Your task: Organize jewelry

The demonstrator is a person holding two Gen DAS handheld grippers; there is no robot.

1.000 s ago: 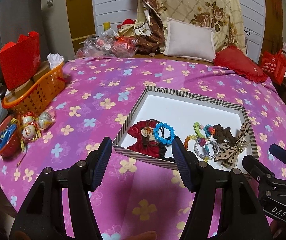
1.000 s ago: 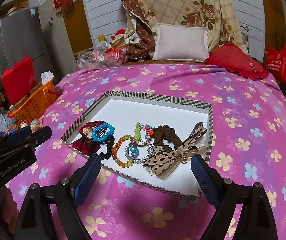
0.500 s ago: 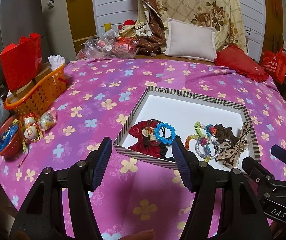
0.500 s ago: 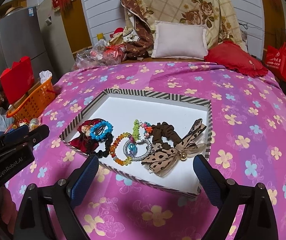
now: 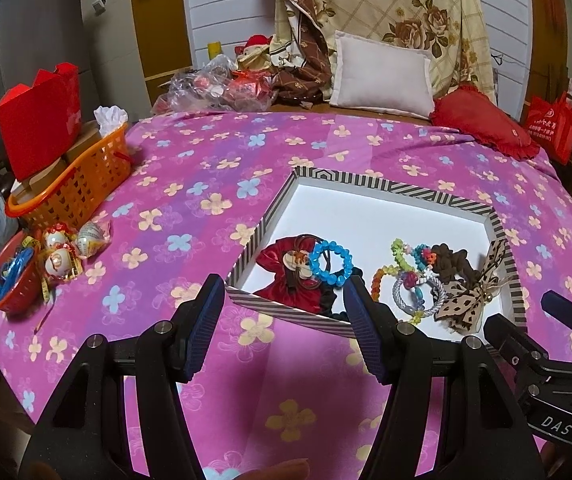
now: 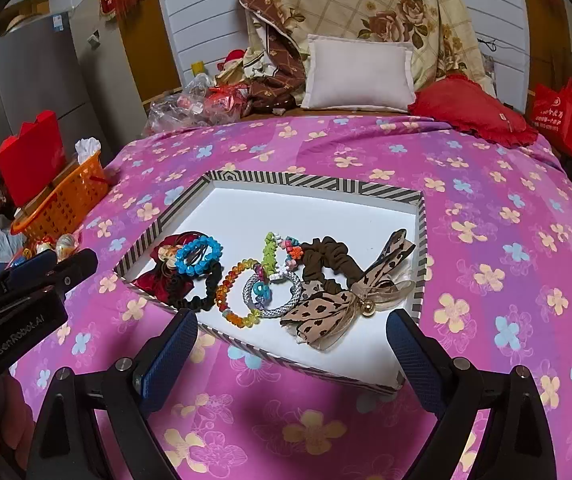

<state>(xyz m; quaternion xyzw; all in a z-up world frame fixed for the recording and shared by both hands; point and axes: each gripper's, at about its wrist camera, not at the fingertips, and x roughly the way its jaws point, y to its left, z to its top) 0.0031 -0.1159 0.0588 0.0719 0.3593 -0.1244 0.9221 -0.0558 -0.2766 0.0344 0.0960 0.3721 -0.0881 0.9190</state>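
A white tray with a striped rim lies on the pink flowered cloth. Along its near side sit a red velvet bow, a blue bead bracelet, a black scrunchie, a rainbow bead bracelet, a silver ring bracelet, a brown scrunchie and a leopard bow. My left gripper hovers open just short of the tray's near-left corner. My right gripper hangs open, wider, over the near rim. Neither holds anything.
At the table's left edge stand an orange basket with a red box, a red bowl and foil-wrapped eggs. Behind are a plastic bag, a white pillow and a red cushion.
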